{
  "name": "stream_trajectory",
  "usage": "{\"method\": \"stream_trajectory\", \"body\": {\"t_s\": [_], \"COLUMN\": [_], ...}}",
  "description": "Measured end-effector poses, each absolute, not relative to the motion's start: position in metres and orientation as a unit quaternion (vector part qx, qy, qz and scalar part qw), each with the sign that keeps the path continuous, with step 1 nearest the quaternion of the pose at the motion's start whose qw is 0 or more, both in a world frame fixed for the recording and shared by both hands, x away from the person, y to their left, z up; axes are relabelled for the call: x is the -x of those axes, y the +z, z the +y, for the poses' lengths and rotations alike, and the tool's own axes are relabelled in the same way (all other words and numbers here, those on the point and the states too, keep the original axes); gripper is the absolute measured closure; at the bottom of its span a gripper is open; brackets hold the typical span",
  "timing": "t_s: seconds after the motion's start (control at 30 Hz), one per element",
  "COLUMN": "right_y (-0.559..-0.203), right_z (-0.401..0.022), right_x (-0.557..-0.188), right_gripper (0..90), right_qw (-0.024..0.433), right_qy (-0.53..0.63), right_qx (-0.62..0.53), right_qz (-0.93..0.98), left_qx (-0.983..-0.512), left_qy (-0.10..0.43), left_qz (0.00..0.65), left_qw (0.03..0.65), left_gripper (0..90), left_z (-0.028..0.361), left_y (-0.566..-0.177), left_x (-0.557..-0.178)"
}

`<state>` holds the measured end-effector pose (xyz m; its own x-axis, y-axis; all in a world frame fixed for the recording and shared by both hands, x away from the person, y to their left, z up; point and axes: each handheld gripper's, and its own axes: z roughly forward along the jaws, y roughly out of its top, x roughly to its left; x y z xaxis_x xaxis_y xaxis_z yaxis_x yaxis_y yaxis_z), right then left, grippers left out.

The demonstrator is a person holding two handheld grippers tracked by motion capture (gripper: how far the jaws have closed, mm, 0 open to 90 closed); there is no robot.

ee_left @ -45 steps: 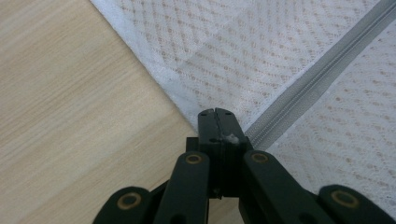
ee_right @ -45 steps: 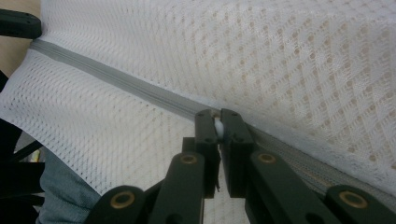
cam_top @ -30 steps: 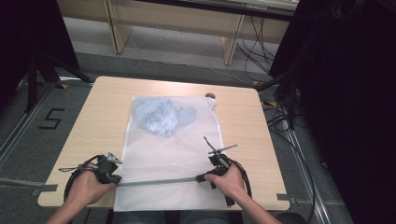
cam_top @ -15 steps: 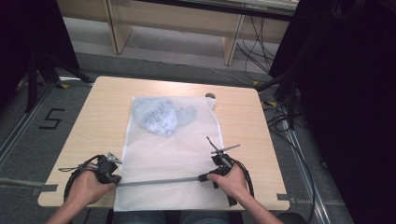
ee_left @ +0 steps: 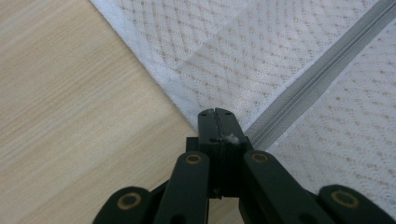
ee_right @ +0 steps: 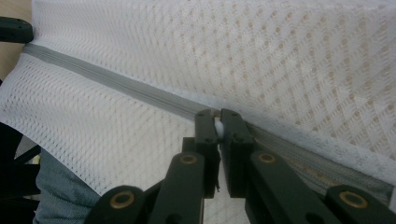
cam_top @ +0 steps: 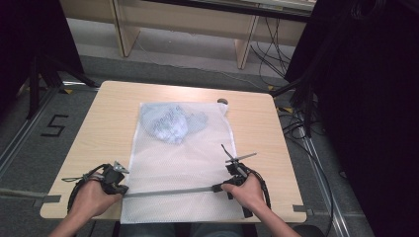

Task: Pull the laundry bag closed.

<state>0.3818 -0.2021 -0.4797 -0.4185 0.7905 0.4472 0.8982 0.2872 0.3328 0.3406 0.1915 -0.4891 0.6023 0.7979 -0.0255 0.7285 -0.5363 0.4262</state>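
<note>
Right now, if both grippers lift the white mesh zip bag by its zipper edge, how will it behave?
Probably floppy: the white mesh zip bag lies flat and thin on the wooden table. Likely light, though the pale blue bundle inside would probably slide and sag to the far end. The left hand-held gripper and right hand-held gripper pinch little fabric, so slipping is possible.

claws black – brass pivot screws | black cables | jeans

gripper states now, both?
Left gripper: shut on the mesh bag, at the zipper's left end.
Right gripper: shut on the mesh bag, at the zipper.
</note>
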Motion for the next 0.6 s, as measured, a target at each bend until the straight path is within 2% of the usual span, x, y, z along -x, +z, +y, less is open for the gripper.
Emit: {"method": "stream_trajectory", "body": {"t_s": [0.6], "right_y": [-0.478], "right_z": [-0.213], "right_x": [-0.382], "right_gripper": [87.0], "right_qw": [0.101], "right_qy": [-0.276], "right_qx": [0.536], "right_qz": [-0.791], "left_qx": [-0.871], "left_qy": [0.084], "left_qz": [0.438], "left_qw": [0.204], "left_gripper": [90.0], "left_z": [0.192], "left_y": [-0.490], "left_x": [-0.341]}}
